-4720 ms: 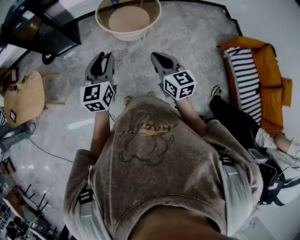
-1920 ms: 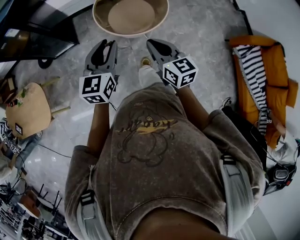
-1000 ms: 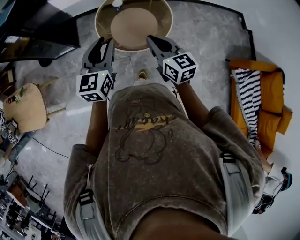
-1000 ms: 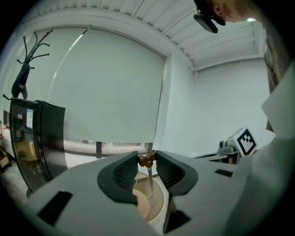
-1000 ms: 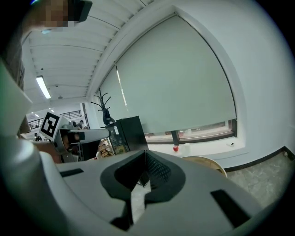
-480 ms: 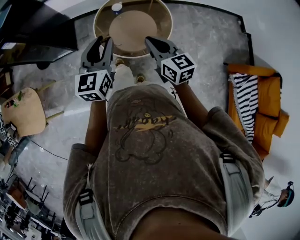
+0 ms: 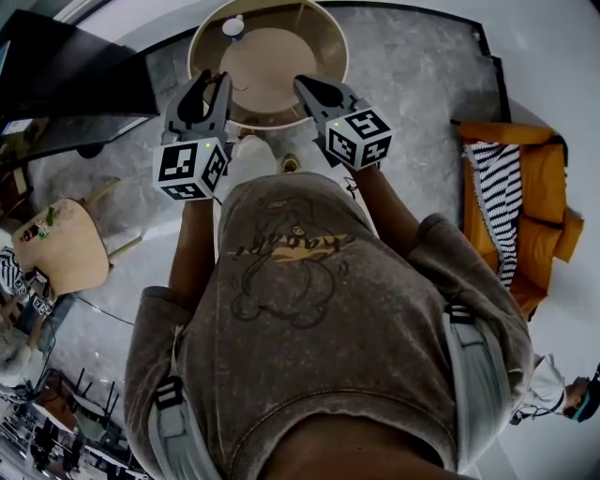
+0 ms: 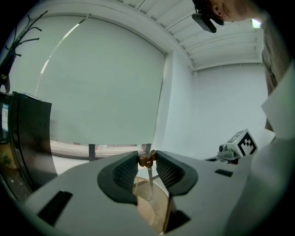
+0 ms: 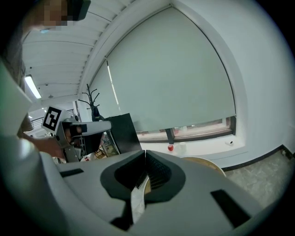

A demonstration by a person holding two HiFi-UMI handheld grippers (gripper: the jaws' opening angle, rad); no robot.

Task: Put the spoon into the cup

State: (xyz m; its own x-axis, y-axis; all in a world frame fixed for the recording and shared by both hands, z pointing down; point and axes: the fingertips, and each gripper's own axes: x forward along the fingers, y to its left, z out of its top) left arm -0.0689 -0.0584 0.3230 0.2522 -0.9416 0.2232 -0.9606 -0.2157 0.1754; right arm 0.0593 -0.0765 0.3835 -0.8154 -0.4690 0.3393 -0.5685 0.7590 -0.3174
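Head view: cup (image 7: 232, 26) at round table's (image 7: 333, 37) far edge, open tabletop before it. At near edge left gripper (image 7: 211, 77) pinches spoon (image 8: 147, 160), right gripper (image 7: 301, 83) clenched, empty.

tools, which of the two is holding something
The left tool: its jaws pinch the brown end of a thin spoon. The right tool has its jaws closed together on nothing.

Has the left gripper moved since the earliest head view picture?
Yes. The left gripper has come forward to the round table: its tips now overlap the near rim, where earlier bare floor lay between them.
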